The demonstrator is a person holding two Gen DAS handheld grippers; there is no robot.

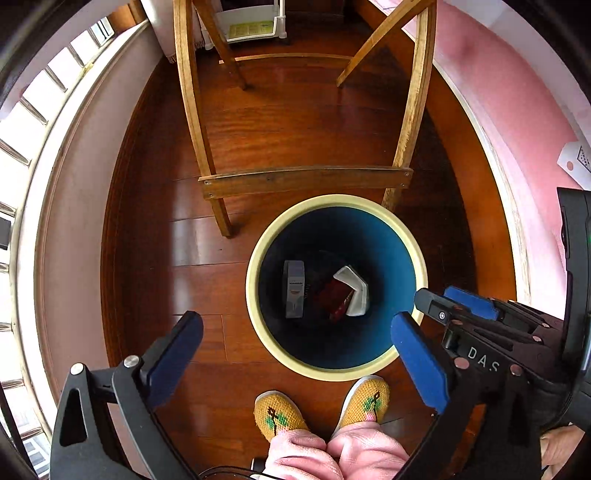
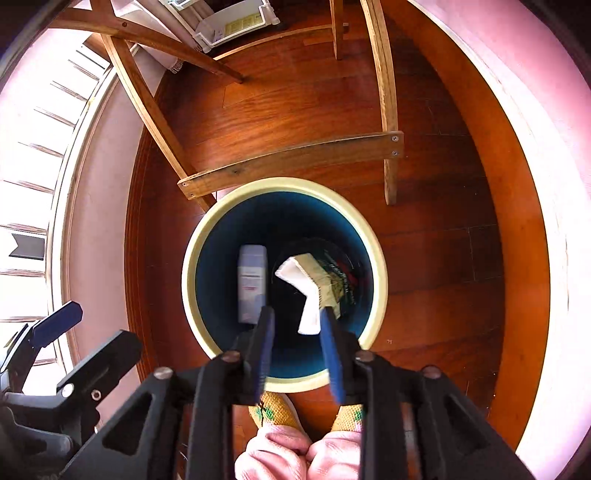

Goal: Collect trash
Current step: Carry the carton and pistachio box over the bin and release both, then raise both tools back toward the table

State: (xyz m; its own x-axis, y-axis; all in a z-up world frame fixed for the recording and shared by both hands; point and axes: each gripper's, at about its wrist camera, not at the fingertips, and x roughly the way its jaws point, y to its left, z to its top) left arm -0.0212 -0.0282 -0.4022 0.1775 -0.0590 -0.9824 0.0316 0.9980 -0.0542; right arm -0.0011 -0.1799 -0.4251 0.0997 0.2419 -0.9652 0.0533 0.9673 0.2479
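Observation:
A round bin (image 1: 258,258) with a cream rim and a blue inside stands on the wooden floor. In it lie a grey-white box (image 1: 294,290), a bent white wrapper (image 1: 352,291) and a dark red packet (image 1: 334,299). My left gripper (image 1: 297,319) hangs over the bin's near left side, jaws wide open and empty. My right gripper (image 2: 295,312) points down into the bin (image 2: 192,266), open, with no pad pressing on anything. The white wrapper (image 2: 308,295) shows just past its right fingertip, beside a green-printed packet (image 2: 334,282) and the box (image 2: 252,280).
A wooden frame with a crossbar (image 1: 306,179) and slanted legs stands just behind the bin. A white rack (image 1: 251,26) is at the back. A person's feet in yellow knitted slippers (image 1: 277,413) touch the bin's near side. A wall and window bars curve along the left.

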